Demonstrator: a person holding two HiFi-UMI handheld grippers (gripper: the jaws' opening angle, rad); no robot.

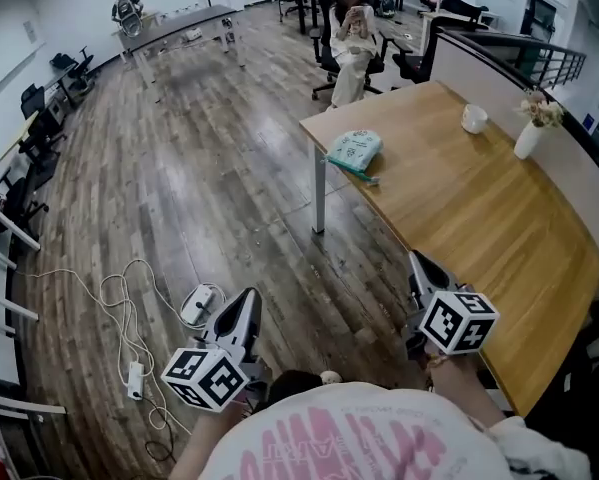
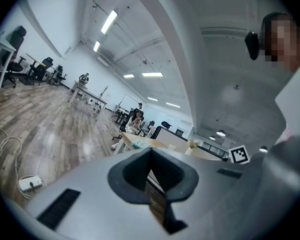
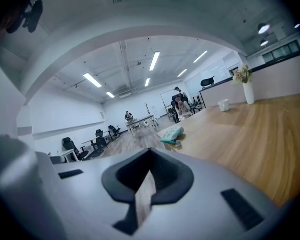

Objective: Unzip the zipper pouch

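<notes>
The zipper pouch (image 1: 354, 150) is pale green with a teal edge and lies near the far left corner of the wooden table (image 1: 479, 218). It shows small in the right gripper view as the pouch (image 3: 171, 134) and tiny in the left gripper view as the pouch (image 2: 138, 144). My left gripper (image 1: 247, 300) hangs over the floor, left of the table, jaws shut and empty. My right gripper (image 1: 419, 265) is over the table's near edge, well short of the pouch, also shut and empty.
A white cup (image 1: 473, 118) and a white vase with flowers (image 1: 531, 128) stand at the table's far right. A person sits on a chair (image 1: 351, 38) beyond the table. A power strip and white cables (image 1: 129, 328) lie on the floor at left.
</notes>
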